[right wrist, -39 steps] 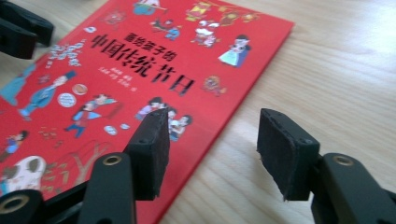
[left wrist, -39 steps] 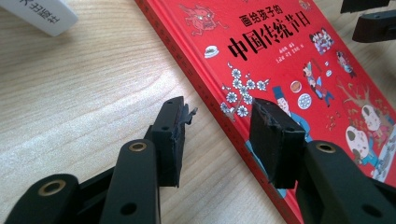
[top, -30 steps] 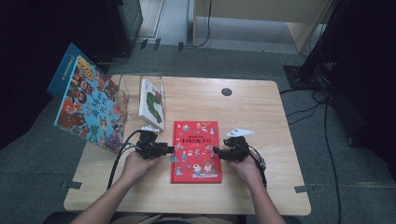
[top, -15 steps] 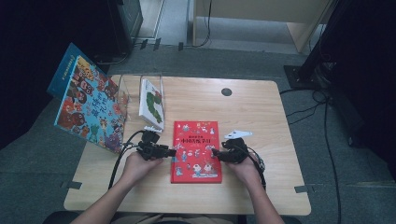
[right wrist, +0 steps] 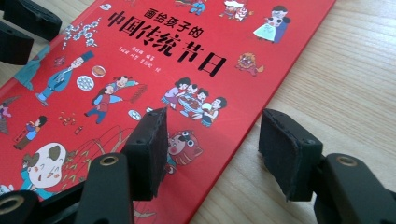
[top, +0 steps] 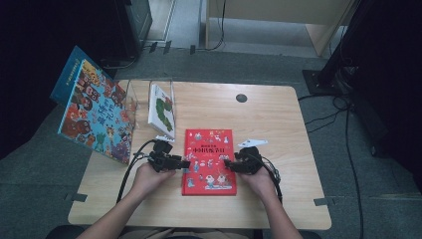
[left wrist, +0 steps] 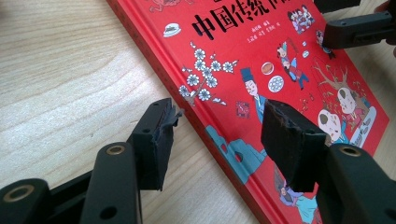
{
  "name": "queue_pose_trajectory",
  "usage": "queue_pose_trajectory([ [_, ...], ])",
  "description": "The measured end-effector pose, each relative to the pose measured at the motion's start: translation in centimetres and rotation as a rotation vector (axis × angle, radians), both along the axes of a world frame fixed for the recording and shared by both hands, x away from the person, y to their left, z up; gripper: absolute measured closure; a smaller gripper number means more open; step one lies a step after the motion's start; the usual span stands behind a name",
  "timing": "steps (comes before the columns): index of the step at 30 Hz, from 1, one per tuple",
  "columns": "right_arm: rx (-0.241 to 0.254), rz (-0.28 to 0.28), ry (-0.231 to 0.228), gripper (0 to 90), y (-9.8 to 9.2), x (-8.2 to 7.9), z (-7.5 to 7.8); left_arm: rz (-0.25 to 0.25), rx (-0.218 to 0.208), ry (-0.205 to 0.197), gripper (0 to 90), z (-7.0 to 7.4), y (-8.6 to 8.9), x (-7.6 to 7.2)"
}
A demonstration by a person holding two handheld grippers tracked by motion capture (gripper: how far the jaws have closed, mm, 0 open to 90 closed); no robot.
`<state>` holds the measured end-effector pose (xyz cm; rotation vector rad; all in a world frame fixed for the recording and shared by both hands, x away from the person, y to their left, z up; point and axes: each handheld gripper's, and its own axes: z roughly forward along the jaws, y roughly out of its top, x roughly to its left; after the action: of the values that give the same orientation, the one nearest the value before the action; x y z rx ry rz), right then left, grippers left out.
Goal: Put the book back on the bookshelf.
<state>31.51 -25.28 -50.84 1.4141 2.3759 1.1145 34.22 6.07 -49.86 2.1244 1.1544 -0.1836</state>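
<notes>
- The left gripper (top: 185, 163) lay low at the left long edge of the red book (top: 209, 160), its jaws spread and pressing on nothing; they had just been opening wider, with the book's edge running between them.
- In the left gripper view the left gripper (left wrist: 217, 126) had one pad over the bare wooden table (left wrist: 65, 79) and the other over the cover of the red book (left wrist: 280, 70), so the pads straddled the edge without touching it.
- The right gripper (top: 226, 164) met the book from the opposite side, jaws likewise parted and gripping nothing.
- The right gripper view showed the right gripper (right wrist: 212, 135) with one pad above the red book (right wrist: 154, 60) and the other above the table (right wrist: 336, 79), the right long edge passing between them.
- Each gripper view caught the other gripper's black jaw tips across the cover, and the printed title and small figures, which the high view blurred.
- The high view alone gave the layout: the book lay flat, cover up, near the front middle of the table (top: 278, 119), long axis running away from the person, title at the far end.
- A hand held each gripper, left hand (top: 149, 178) and right hand (top: 259, 178).
- Farther out, a white book (top: 162, 110) stood in a clear rack (top: 130, 94) at the far left, and a large blue picture book (top: 92, 112) leaned off the table's left edge.
</notes>
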Motion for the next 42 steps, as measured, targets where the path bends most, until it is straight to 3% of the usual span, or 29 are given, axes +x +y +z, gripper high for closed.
queue_pose_trajectory([
  [13,0.003,-0.023,0.021,40.8,0.4,0.1,0.0,-0.012,0.002,-0.003,45.3,0.0,-0.5,-0.3],
  [27,0.008,-0.094,0.127,43.9,0.7,0.8,0.7,-0.005,0.016,0.000,49.8,0.1,-0.6,-0.3],
  [33,-0.020,-0.131,0.150,43.4,1.0,1.2,1.0,-0.024,0.004,0.036,52.1,0.1,-0.8,-0.5],
  [38,-0.009,-0.170,0.196,50.8,0.1,1.4,1.2,-0.032,-0.022,0.062,50.9,-0.1,-0.9,-0.3],
  [42,-0.027,-0.171,0.200,50.3,0.4,1.5,1.3,-0.029,-0.008,0.041,52.3,0.0,-1.1,-0.5],
])
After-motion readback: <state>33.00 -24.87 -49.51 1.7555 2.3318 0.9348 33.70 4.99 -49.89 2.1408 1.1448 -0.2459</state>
